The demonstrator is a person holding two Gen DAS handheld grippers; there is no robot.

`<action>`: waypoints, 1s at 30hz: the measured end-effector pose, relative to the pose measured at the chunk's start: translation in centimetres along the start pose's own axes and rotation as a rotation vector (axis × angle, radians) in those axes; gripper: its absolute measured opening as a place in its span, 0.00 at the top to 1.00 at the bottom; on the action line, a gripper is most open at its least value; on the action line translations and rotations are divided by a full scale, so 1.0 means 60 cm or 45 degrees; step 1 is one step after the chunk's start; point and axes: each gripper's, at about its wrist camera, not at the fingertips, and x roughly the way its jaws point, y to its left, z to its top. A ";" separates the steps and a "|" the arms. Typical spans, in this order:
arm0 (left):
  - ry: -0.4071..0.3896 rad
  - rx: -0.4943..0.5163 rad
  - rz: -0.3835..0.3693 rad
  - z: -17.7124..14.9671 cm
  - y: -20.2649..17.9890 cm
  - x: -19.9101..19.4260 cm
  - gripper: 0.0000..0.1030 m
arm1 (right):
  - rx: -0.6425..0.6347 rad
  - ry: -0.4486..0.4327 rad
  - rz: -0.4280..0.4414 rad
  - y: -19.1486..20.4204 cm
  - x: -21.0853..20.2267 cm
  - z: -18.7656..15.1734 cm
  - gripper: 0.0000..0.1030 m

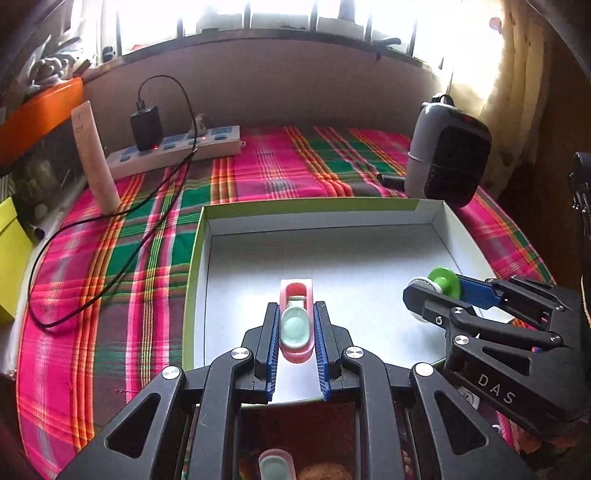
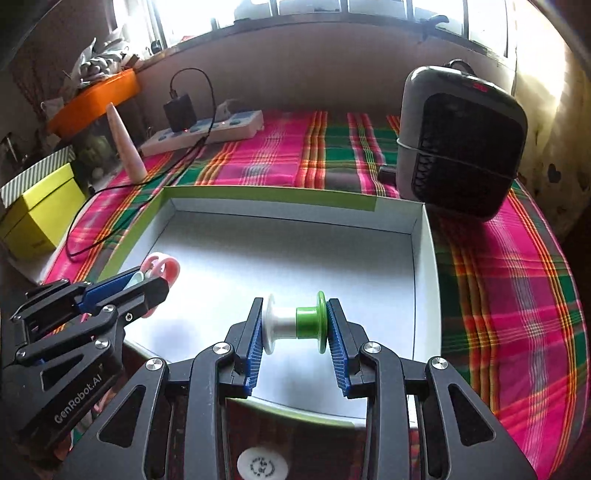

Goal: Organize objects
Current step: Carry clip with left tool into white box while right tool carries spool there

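The shallow box (image 2: 424, 280) looks like matt white cardboard inside, with a smooth green paper skin on its outer walls, and it lies on a woven plaid cloth (image 2: 517, 295) of pink, green and orange. Above the box, the pink clip (image 1: 295, 325) and the green-and-white spool (image 2: 295, 323) look like smooth, slightly glossy plastic. Behind the box stands a heater (image 2: 461, 147) in satin grey and black plastic.

- Window (image 1: 280, 18) along the back is blown out to white; I get strong backlight in both views.
- Near foreground dim, gripper bodies almost silhouetted.
- White box floor (image 2: 295, 258) carries a soft shadow.
- Heavy fisheye bend and dark vignette at the corners.
- Tablecloth (image 1: 92, 295) slightly smeared at the edges.
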 end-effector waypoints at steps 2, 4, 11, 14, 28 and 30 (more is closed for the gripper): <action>0.008 -0.001 0.002 0.000 0.001 0.005 0.84 | 0.002 0.009 -0.012 -0.001 0.003 0.000 0.68; 0.013 -0.005 0.005 0.000 0.004 0.009 0.84 | 0.004 0.016 -0.020 -0.003 0.006 0.000 0.68; 0.037 -0.005 0.011 -0.003 0.005 0.019 0.84 | 0.001 0.026 -0.040 -0.005 0.011 0.003 0.67; 0.037 -0.003 0.013 -0.002 0.005 0.019 0.84 | -0.003 0.025 -0.043 -0.003 0.011 0.003 0.67; 0.016 -0.009 0.023 -0.007 0.010 -0.009 0.67 | 0.012 -0.015 -0.037 0.001 -0.010 -0.006 0.51; 0.007 -0.013 0.020 -0.008 0.011 -0.018 0.67 | 0.019 -0.018 -0.048 0.001 -0.016 -0.009 0.51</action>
